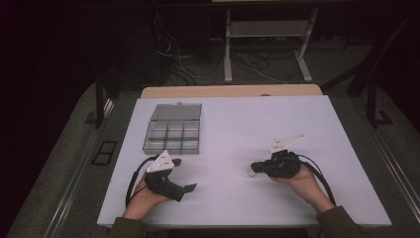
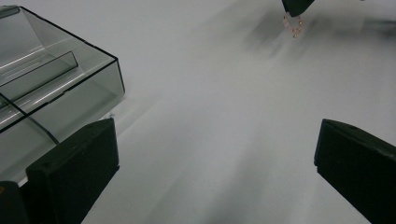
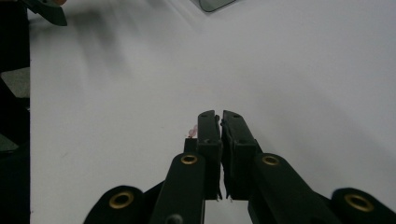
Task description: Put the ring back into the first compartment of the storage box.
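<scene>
My right gripper (image 3: 220, 122) has its jaws pressed together on a small loop of pale pink beads with gold-coloured links (image 2: 293, 25), perhaps a bracelet, though it is too small to be sure. The loop dangles from the jaw tips just above the white surface (image 1: 237, 124), right of centre. In the right gripper view only a pink bead or two peeks out beside the left jaw. My left gripper (image 2: 215, 158) rests with jaws wide apart and empty, just beside a clear smoky-grey plastic compartment box (image 1: 173, 129) with its lid raised.
</scene>
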Action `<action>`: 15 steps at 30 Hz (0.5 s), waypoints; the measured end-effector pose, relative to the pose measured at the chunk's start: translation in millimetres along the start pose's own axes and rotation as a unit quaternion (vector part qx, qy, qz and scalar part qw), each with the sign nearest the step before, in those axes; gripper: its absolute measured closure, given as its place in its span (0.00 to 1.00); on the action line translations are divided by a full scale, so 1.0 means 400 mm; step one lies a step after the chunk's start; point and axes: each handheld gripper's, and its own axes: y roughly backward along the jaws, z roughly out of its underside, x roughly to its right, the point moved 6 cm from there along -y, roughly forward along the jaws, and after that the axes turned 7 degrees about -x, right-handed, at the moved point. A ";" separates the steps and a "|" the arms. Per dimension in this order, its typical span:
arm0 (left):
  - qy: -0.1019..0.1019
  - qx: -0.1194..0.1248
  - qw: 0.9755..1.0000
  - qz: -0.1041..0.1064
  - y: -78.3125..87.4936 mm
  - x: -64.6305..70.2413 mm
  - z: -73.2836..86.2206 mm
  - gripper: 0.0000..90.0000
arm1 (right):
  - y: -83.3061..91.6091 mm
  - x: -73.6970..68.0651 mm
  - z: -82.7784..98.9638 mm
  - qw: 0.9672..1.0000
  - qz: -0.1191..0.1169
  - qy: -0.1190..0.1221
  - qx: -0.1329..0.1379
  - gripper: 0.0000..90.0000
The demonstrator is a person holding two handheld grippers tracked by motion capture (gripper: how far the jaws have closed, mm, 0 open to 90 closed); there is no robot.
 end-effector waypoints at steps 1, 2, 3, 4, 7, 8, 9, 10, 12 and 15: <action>0.000 0.000 1.000 0.000 0.000 0.000 0.000 0.00 | -0.007 -0.004 -0.003 1.000 -0.002 0.001 -0.001 0.95; 0.000 0.000 1.000 0.000 0.000 0.000 0.000 0.00 | -0.020 -0.013 -0.007 1.000 -0.007 0.004 -0.004 0.95; 0.000 0.000 1.000 0.000 0.000 0.000 0.000 0.00 | -0.026 -0.017 -0.010 1.000 -0.010 0.007 -0.006 0.95; 0.000 0.000 1.000 0.000 0.001 0.000 0.001 0.00 | -0.026 -0.017 -0.010 1.000 -0.010 0.007 -0.006 0.95; 0.004 0.002 1.000 0.000 0.002 0.002 0.001 0.00 | -0.047 -0.030 -0.016 1.000 -0.017 0.016 -0.012 0.95; 0.002 0.002 1.000 0.000 0.002 0.002 0.000 0.00 | -0.056 -0.035 -0.017 0.999 -0.020 0.019 -0.016 0.95; 0.002 0.003 1.000 0.000 0.001 0.002 0.000 0.00 | -0.069 -0.042 -0.017 0.999 -0.023 0.021 -0.022 0.95; 0.003 0.003 1.000 0.000 0.000 0.002 0.000 0.00 | -0.069 -0.042 -0.017 0.999 -0.023 0.021 -0.022 0.95; 0.001 -0.001 1.000 0.001 -0.001 0.002 0.001 0.00 | -0.080 -0.046 -0.016 0.999 -0.024 0.028 -0.030 0.95; 0.005 0.003 1.000 0.001 -0.001 0.004 0.000 0.00 | -0.095 -0.042 -0.014 0.999 -0.023 0.027 -0.035 0.95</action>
